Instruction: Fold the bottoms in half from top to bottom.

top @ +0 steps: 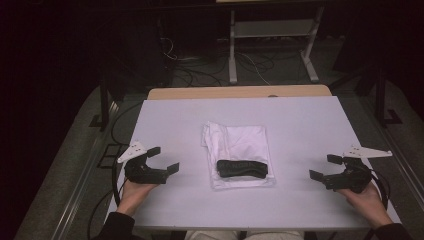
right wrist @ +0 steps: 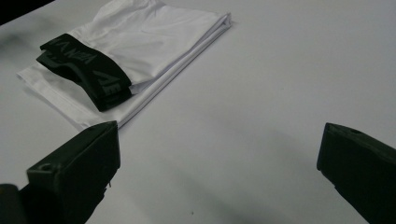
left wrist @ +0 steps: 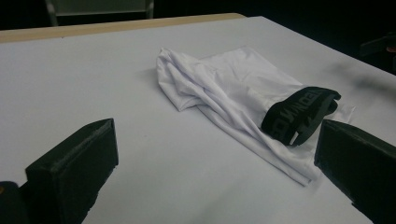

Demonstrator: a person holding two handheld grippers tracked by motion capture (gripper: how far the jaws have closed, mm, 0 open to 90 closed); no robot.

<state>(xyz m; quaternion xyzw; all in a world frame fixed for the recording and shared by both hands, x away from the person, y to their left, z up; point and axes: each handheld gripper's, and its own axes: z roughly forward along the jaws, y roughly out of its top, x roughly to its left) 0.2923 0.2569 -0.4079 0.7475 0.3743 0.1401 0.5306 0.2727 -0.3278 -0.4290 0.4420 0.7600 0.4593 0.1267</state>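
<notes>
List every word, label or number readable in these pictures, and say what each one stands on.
Lettering on the black waistband of the folded white garment: grey capitals woven into the band, seen at an angle and partly folded under, too blurred to read as a word in the left gripper view.
The same waistband in the right gripper view: letters show upside down, again not legible.
Nothing else carries text: none on the table.
</notes>
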